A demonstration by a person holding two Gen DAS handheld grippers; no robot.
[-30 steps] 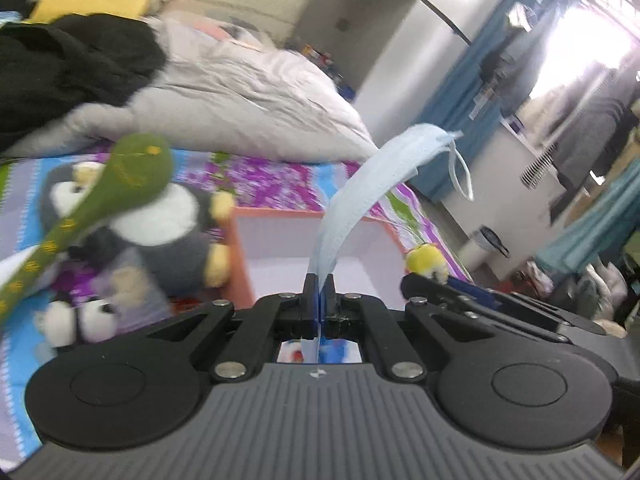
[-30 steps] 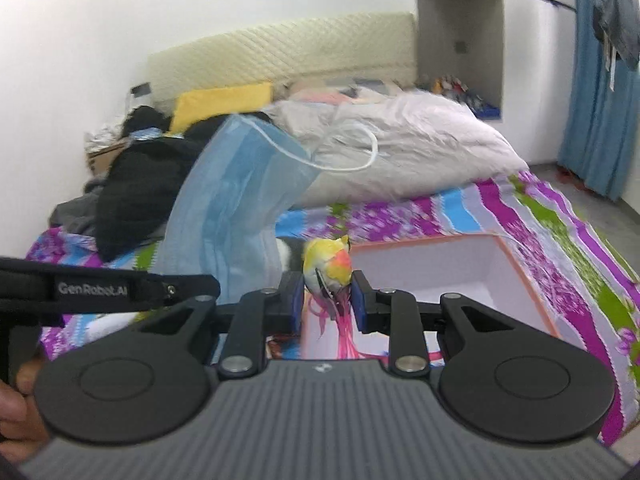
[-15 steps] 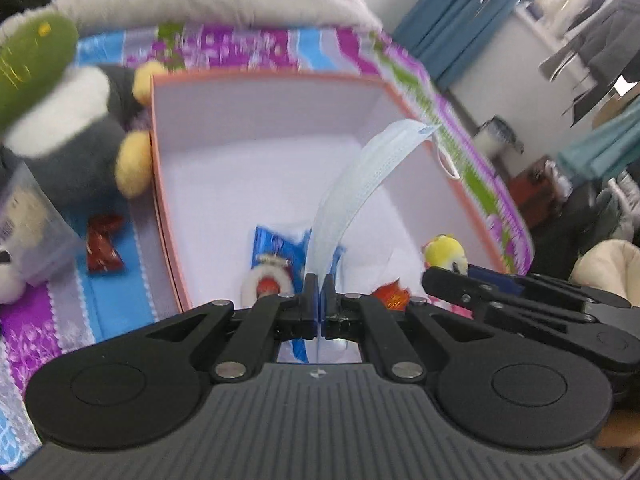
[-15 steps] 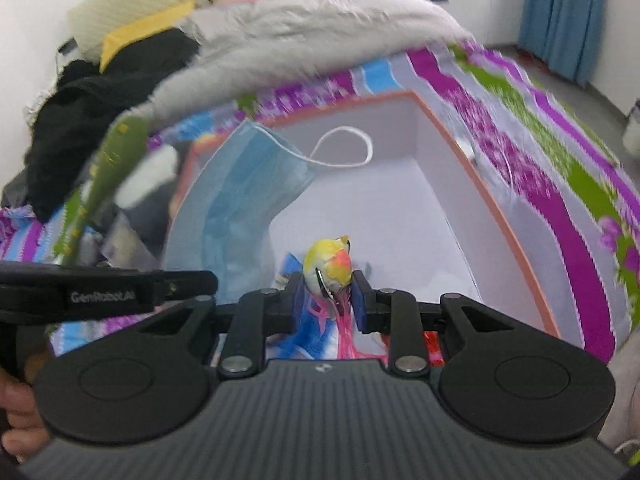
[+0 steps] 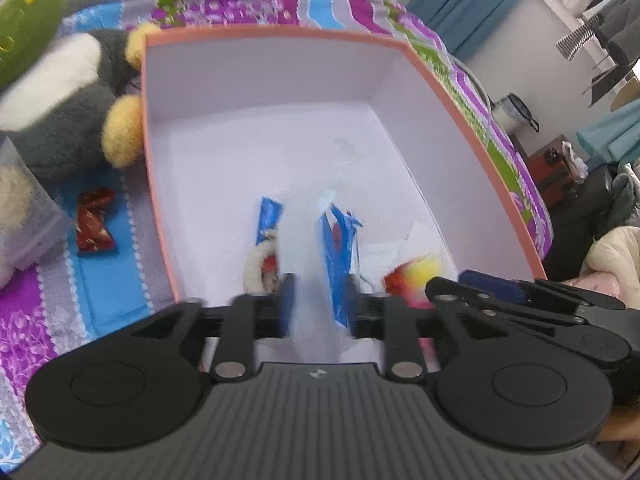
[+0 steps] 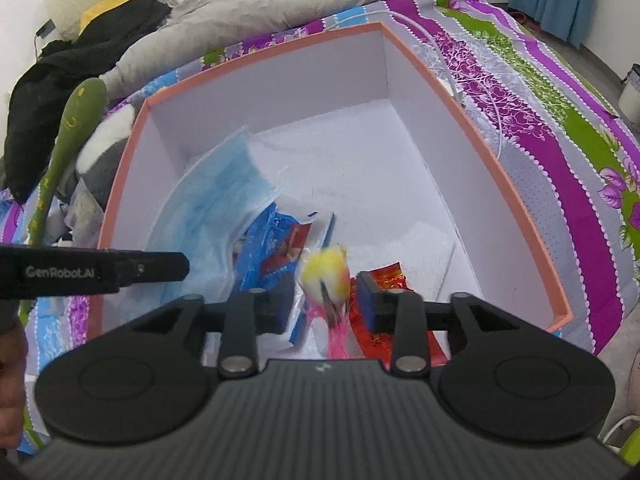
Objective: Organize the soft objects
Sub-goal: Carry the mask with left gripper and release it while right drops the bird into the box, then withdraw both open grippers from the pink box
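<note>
Both tools hang over an orange-rimmed box (image 5: 436, 80) with white walls, standing on a striped bedspread (image 6: 560, 128).

The left gripper (image 5: 316, 304) has its jaws spread well apart; a pale blue face mask (image 5: 308, 280) lies blurred in the gap between them, and whether either pad touches it cannot be told. Only the right wrist view shows the mask's full spread: it drapes ahead and to the left of the right gripper (image 6: 324, 300), against the box's left wall, over blue packets (image 6: 264, 248).

The right gripper's jaws are likewise parted, with a small yellow-and-pink plush toy (image 6: 324, 276) loose between them, touching neither pad so far as can be seen; it is smeared by motion. A red foil wrapper (image 6: 376, 280) lies just under the right pad.

Only the left wrist view shows a wrapped candy (image 5: 94, 220) on the bedspread outside the box, left of the tool, beside a grey plush penguin (image 5: 72, 120). A green plush (image 6: 68, 132) is cut off in both views.
</note>
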